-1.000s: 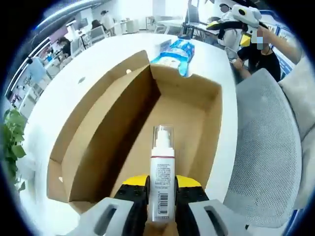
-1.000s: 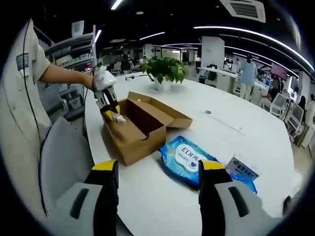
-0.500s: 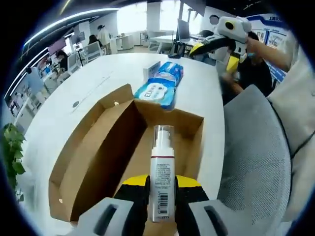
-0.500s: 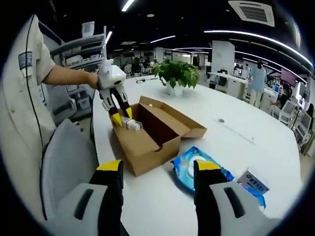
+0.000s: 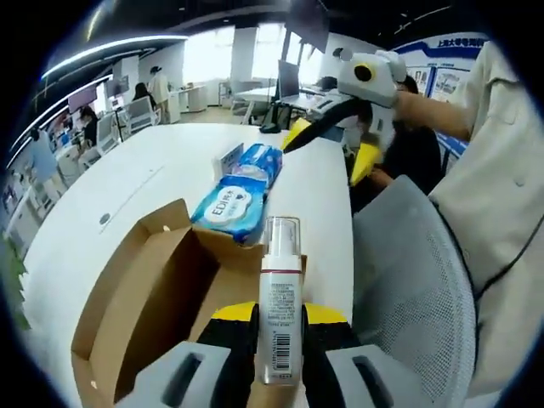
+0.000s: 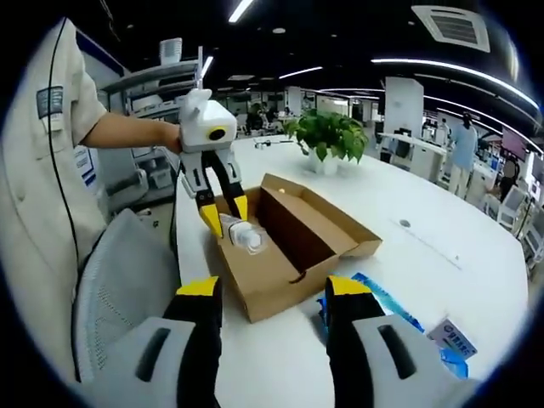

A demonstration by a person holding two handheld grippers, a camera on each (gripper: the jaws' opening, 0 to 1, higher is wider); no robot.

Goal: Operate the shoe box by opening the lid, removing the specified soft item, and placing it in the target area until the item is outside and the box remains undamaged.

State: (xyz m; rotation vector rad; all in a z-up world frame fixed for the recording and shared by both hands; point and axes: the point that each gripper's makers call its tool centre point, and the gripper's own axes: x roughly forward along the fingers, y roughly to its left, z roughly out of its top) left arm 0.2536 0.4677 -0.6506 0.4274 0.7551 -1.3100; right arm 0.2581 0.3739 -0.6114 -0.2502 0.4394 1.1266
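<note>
left gripper (image 5: 279,327) clamping spray bottle (image 5: 280,306) above open shoe box (image 5: 144,297); right gripper (image 6: 272,297) hanging apart, empty; slick bottle probably risking slipping, denting cardboard

Pale beige short-sleeved shirt (image 6: 38,170) with small dark chest patch; white left gripper (image 6: 223,217), yellow-tipped black jaws; grey right gripper (image 6: 270,302), yellow tips.

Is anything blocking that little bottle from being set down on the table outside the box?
Nothing visible does. The left gripper holds the bottle above the open box; bare white table lies beyond, apart from the blue wipes pack.
</note>
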